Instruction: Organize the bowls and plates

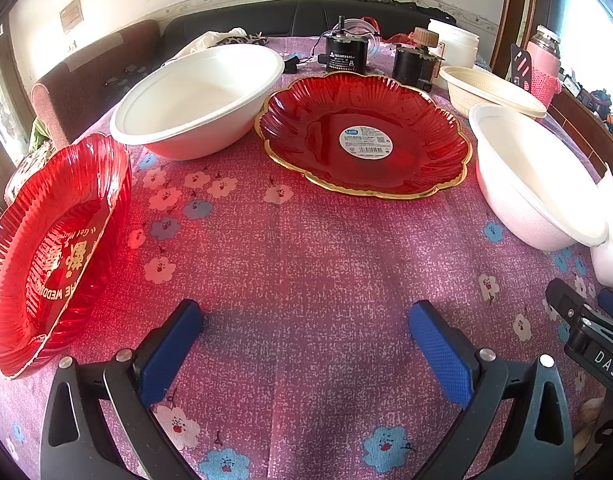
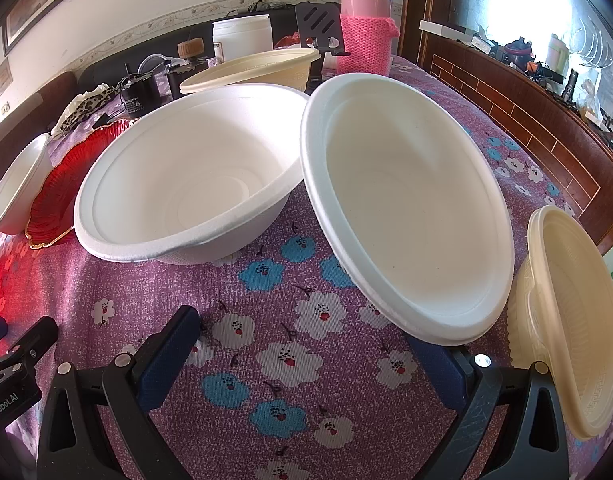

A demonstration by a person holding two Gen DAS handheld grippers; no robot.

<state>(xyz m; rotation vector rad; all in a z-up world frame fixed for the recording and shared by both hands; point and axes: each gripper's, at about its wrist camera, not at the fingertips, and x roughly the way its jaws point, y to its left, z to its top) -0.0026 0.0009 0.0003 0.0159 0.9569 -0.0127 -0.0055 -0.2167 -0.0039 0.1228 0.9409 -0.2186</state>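
At the bottom of the left wrist view the left tool [image 1: 306,354] stands wide, its blue pads [image 1: 168,350] spread over bare flowered cloth and holding nothing. The right tool's black tip [image 1: 586,322] pokes in at the lower right edge of that frame. Just left of the left tool, at the lower left, a red wedding plate [image 1: 50,256] with gold lettering rests on the desk [image 1: 306,248]. Higher, at frame center, lies a red scalloped plate [image 1: 364,134] with a gold rim and a round white label, flanked by a white bowl [image 1: 198,100] at upper left and another white bowl [image 1: 534,178] at right. Behind these, along the top, stand two dark motor-like parts, a cream patterned bowl [image 1: 492,92] and a white jar [image 1: 452,44]. In the right wrist view the right tool [image 2: 306,356] is likewise spread wide, its left pad [image 2: 166,360] plain, its right pad partly hidden under the rim of a white bowl [image 2: 410,216] in the center right; whether that rim touches the pad I cannot tell. Another white bowl [image 2: 190,176] sits just beside it at center left, their rims close. A cream bowl [image 2: 570,320] fills the lower right edge. At top center stands a pink flask [image 2: 366,20] in a knitted sleeve.
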